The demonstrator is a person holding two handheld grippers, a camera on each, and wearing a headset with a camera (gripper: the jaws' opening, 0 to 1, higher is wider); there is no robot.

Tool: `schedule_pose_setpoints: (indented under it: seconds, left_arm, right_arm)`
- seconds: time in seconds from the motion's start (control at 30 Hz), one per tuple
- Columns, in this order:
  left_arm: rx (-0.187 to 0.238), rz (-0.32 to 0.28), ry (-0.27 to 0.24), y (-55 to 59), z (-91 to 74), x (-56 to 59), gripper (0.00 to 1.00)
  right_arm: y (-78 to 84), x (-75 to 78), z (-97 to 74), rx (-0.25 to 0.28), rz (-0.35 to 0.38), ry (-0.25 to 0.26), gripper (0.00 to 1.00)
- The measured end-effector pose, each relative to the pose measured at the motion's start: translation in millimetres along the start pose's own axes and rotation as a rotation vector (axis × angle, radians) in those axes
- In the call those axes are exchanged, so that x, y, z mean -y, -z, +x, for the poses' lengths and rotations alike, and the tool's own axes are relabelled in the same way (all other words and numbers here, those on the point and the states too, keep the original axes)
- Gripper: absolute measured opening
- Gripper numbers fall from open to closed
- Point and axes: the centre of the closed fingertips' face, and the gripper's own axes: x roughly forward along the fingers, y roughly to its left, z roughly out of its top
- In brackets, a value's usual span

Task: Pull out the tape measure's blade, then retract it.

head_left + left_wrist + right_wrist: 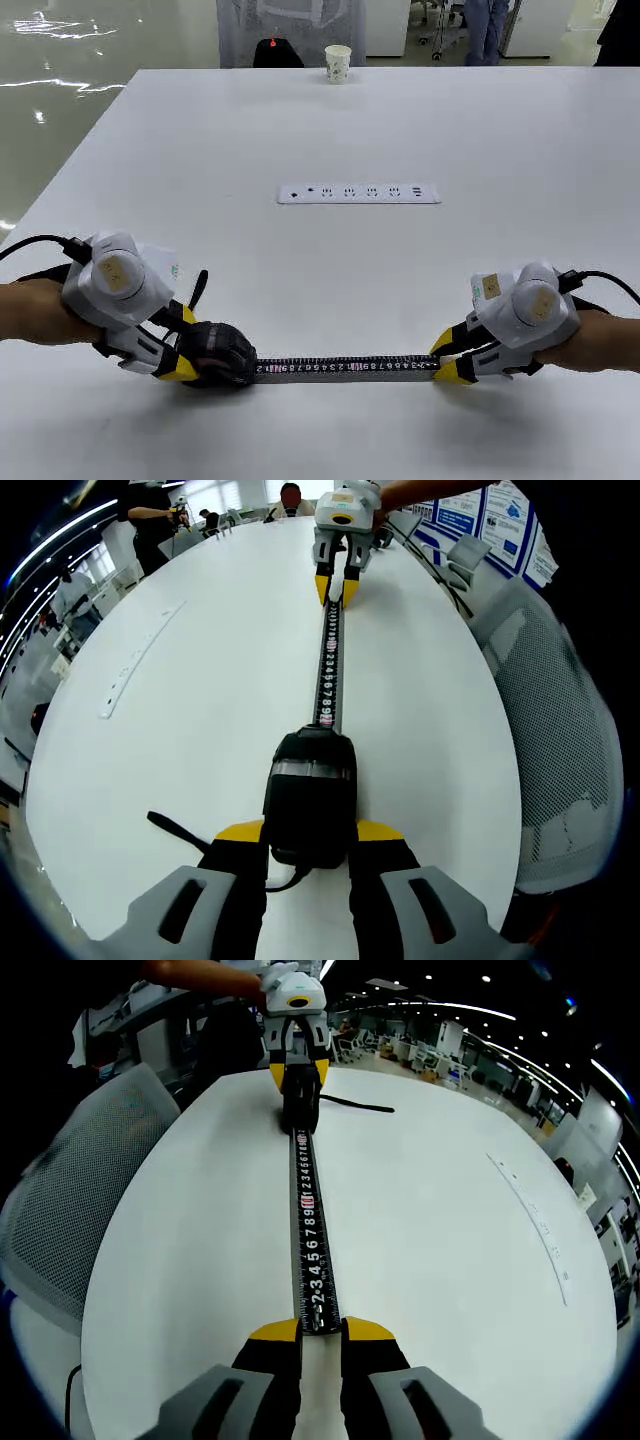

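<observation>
By my reading, you had the first half of the job done. The blade (345, 365) lay drawn out of the case (218, 354) in a straight run along the bench (400, 130), on your side of the socket strip (358, 193) and roughly parallel to it. Retracting it was left to do.

Your left hand-held gripper (185, 343) was clamped on the case, nearer you and to the left of the strip, with its yellow-tipped jaws pressed against both sides. Your right hand-held gripper (447, 358) pinched the blade's free end, nearer you and to the right of the strip.

The case was a chunky black block with rounded corners, and a thin black wrist strap (175, 830) trailed from it. The blade was a thin dark band printed with pale numerals and a few red marks, and it lay flat. The bench was smooth matte white, and the strip was a flat white plate set flush in it.
</observation>
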Motion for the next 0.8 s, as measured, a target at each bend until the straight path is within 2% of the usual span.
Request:
schedule_pose_setpoints:
  seconds: [0.37,0.8]
  left_arm:
    - [-0.013,0.021,-0.005,-1.4,1.7,1.0,0.26]
    - [-0.02,0.018,-0.016,-1.8,0.6,1.9,0.27]
  right_arm:
    - [-0.1,0.5,1.1,-0.01,-0.002,0.011,0.12]
    - [-1.3,-0.1,3.7,-0.017,0.008,0.011,0.14]
